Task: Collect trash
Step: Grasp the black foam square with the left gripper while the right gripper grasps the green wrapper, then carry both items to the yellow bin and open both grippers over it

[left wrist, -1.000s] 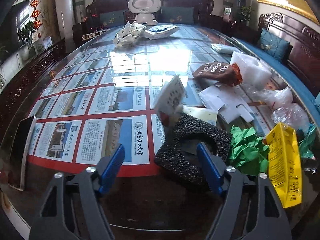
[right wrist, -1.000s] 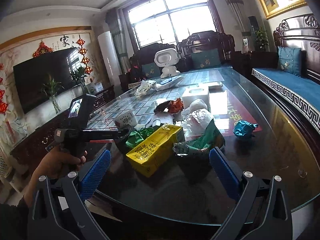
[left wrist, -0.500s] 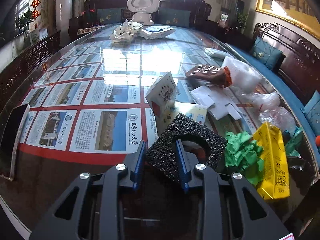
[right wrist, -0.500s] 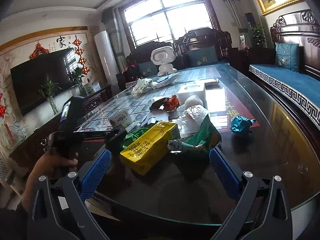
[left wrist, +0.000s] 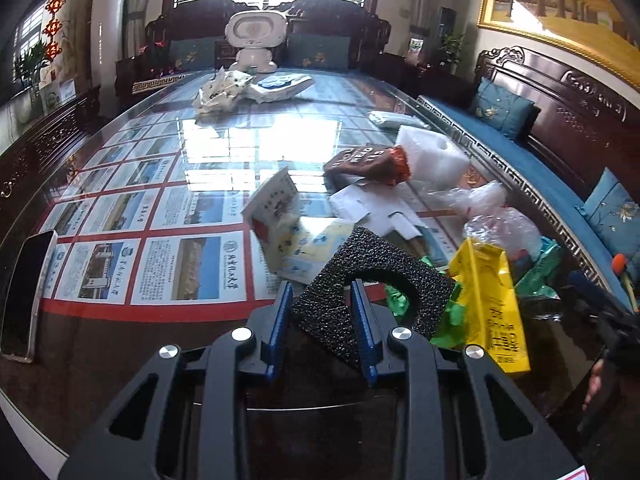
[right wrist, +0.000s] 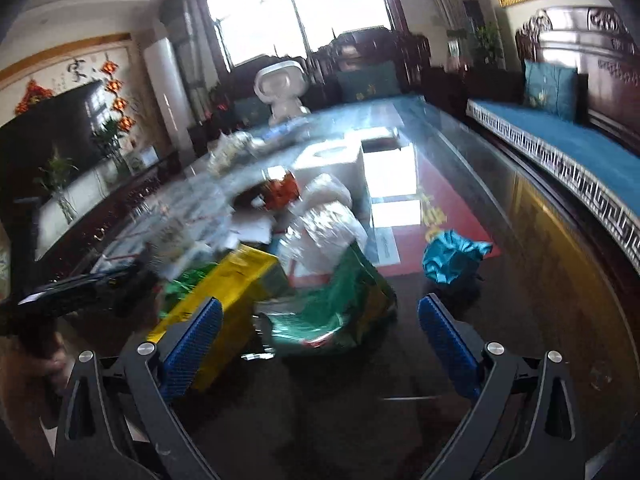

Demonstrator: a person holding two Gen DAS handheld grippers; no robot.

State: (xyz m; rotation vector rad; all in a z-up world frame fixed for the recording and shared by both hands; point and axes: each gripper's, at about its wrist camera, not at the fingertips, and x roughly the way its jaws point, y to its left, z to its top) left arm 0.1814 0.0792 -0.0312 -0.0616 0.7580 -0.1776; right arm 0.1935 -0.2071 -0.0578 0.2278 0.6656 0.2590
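My left gripper (left wrist: 322, 292) is shut on a black foam piece (left wrist: 372, 284) with a round cut-out and holds its near corner lifted above the glass table (left wrist: 160, 340). Beside the foam lie green crumpled paper (left wrist: 448, 316), a yellow packet (left wrist: 494, 300) and a small printed box (left wrist: 276, 204). My right gripper (right wrist: 320, 320) is open and empty, its fingers either side of a green foil wrapper (right wrist: 340, 304). The yellow packet (right wrist: 236, 280) lies left of it, and a teal crumpled wrapper (right wrist: 452, 256) lies to the right.
A brown snack bag (left wrist: 368, 162), white foam sheet (left wrist: 432, 156), clear plastic bags (left wrist: 500, 224) and white cardboard (left wrist: 376, 208) lie behind. A phone (left wrist: 24, 296) rests at the left edge. A white toy robot (left wrist: 254, 40) stands far back. A blue bench (right wrist: 560, 152) runs along the right.
My left gripper closed on the black foam piece and raised it. My right gripper moved forward and down toward the green foil wrapper and stayed open.
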